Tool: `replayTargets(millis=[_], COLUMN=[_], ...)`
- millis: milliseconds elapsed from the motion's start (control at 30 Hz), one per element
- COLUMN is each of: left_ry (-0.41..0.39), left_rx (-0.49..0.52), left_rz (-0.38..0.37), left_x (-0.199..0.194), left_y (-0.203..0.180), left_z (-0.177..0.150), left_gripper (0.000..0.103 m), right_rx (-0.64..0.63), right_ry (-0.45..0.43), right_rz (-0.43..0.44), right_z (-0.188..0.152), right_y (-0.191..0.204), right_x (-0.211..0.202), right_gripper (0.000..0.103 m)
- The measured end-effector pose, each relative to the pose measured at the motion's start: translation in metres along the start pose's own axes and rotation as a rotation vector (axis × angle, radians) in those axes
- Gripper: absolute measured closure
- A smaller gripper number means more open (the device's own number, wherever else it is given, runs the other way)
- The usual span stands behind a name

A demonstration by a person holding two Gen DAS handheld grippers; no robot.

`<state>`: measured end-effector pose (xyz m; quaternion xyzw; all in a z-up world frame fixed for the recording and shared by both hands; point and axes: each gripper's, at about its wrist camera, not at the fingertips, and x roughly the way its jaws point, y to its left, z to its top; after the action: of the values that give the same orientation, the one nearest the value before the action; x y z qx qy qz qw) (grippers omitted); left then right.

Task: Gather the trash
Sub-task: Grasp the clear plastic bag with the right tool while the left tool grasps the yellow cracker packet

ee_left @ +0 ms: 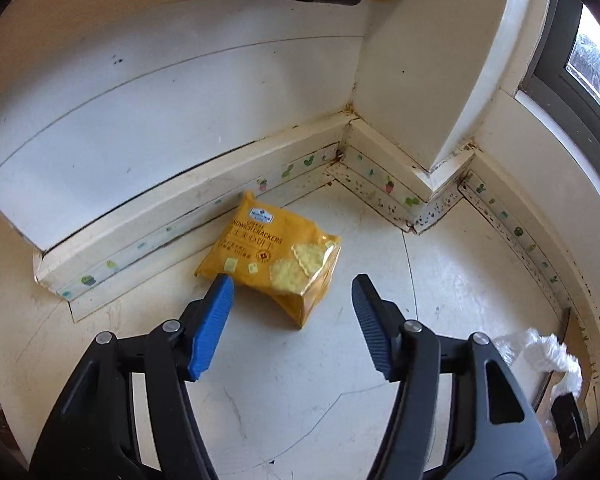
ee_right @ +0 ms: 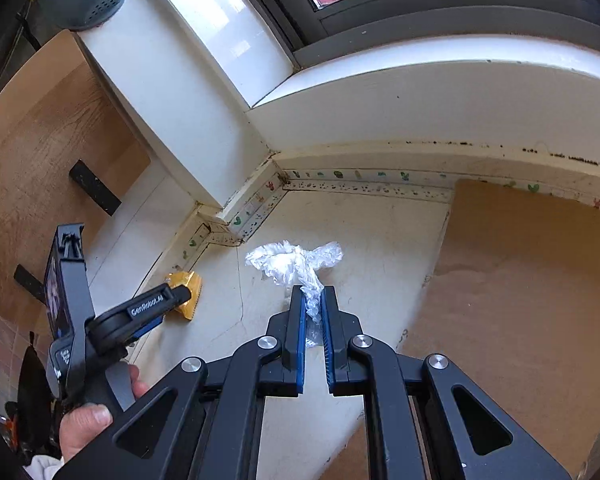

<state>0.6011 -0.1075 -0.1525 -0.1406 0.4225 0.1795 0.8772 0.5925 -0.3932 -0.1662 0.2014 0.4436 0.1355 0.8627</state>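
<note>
Right hand-held gripper (ee_right: 313,294) clamped on crumpled clear plastic wrap (ee_right: 294,262), wrap bunched past the tips at centre frame, floor (ee_right: 360,240) behind. Left hand-held gripper (ee_left: 293,286) jaws apart, nothing between the pads, blue fingertips (ee_left: 220,292) just short of yellow cracker packet (ee_left: 276,256) lying on floor by the baseboard (ee_left: 188,216), centre of left view. Brown cardboard (ee_right: 520,300) on floor, right of right view

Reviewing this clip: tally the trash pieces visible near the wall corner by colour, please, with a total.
Yellow: 1, the cracker packet lying on the floor by the skirting board.
Clear/white: 1, the crumpled plastic wrap pinched in the right gripper.
Total: 2
</note>
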Motion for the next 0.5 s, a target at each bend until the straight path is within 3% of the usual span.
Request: replayTargets(millis=[67,367,500], left_ry=[0.004,0.020,0.018], left_rx=[0.009,0.060,0.093], left_rz=[0.022,0.111,0.127], left_x=[0.007,0.033,0.036], left_y=[-0.002,-0.015,-0.021], left_z=[0.007,0.019,0.018], left_gripper=[0.032,0.032,0.040], right_rx=[0.011,0.031,0.031], right_ry=[0.003,0.003,-0.002], right_rz=[0.008,0.027,0.022], right_z=[-0.005,-0.010,-0.010], right_y=[-0.003,-0.006,-0.010], right_x=[0.002,0.006,0.005], right_gripper=[0.096,0.096,0.096])
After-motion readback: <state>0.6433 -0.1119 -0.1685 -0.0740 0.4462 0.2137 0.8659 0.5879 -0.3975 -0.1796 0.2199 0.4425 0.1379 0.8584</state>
